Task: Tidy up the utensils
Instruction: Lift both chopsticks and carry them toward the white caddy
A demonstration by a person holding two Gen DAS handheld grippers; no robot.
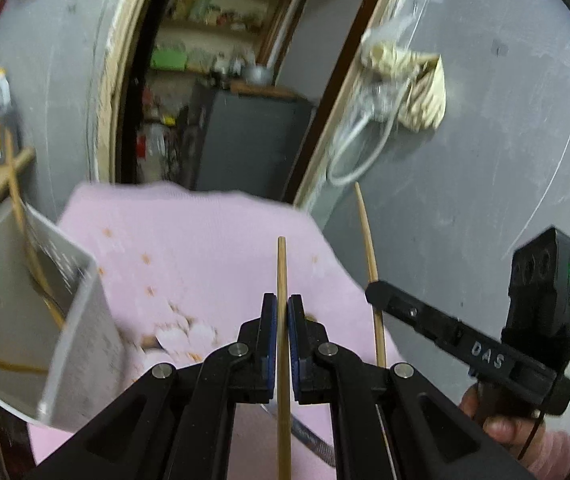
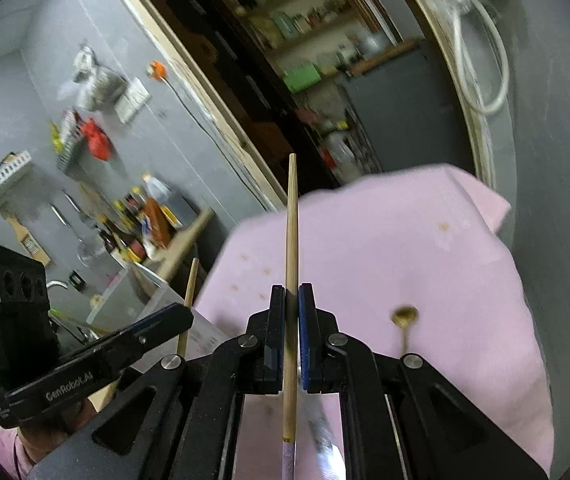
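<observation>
Left tool [image 1: 282,312] clamps one wooden chopstick [image 1: 282,280] between its pads. Right tool [image 2: 292,304] clamps another chopstick [image 2: 291,240], both above the pink cloth [image 1: 205,240] beside a metal holder [image 1: 77,320].

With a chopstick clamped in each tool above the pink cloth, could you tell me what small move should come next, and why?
Probably carry the left tool toward the grey holder: its chopstick is clamped and lifted, and that holder already has chopsticks in it. The right tool could follow.
</observation>
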